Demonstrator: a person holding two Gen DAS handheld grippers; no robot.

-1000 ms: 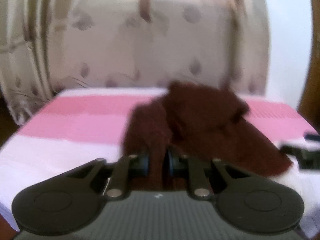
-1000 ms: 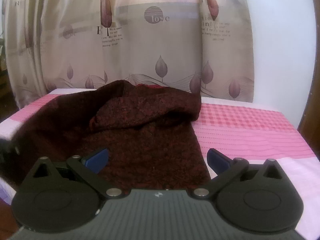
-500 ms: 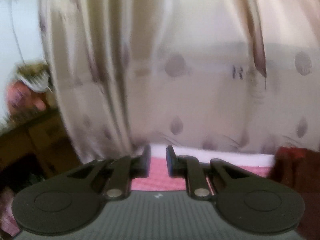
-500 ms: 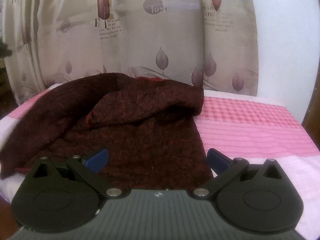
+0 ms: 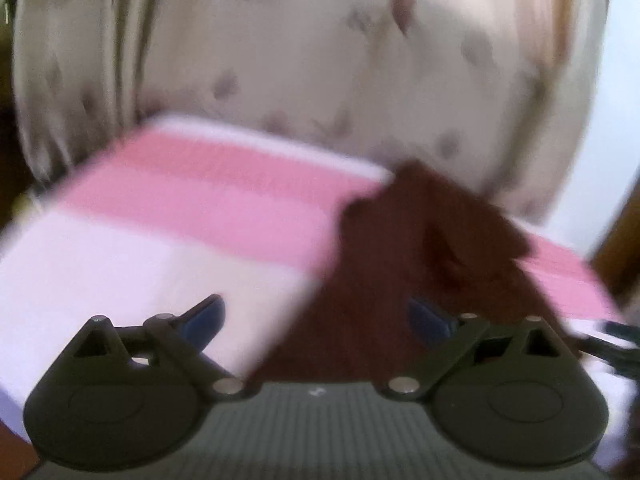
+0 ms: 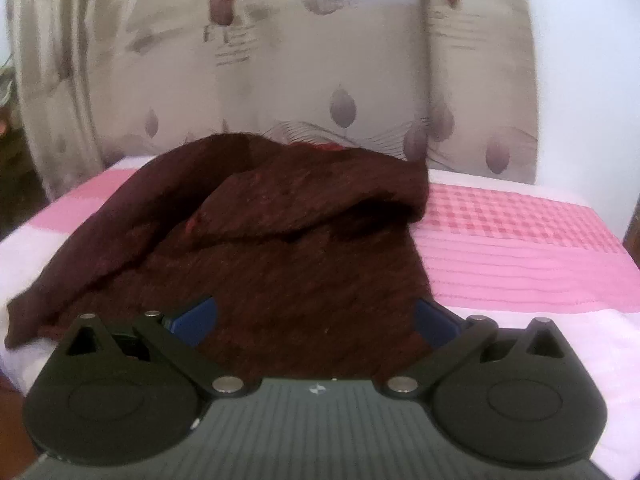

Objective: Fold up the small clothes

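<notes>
A dark maroon knitted garment [image 6: 280, 248] lies rumpled on the pink and white bed cover [image 6: 520, 248], its upper part folded over itself. My right gripper [image 6: 314, 322] is open and empty, low over the garment's near edge. In the blurred left wrist view the same garment [image 5: 420, 264] lies right of centre. My left gripper [image 5: 316, 318] is open and empty, just in front of the garment's near left edge. The right gripper's tip [image 5: 612, 344] shows at the far right edge of that view.
The bed cover [image 5: 180, 220] stretches left of the garment, pink at the back, white in front. A beige leaf-print curtain [image 6: 320, 80] hangs behind the bed. A white wall [image 6: 580, 80] and a brown wooden edge [image 5: 616, 240] stand at the right.
My left gripper was shut on the garment, let go, swung away to the left, and has come back open and empty. My right gripper stayed open and moved slightly closer over the garment.
</notes>
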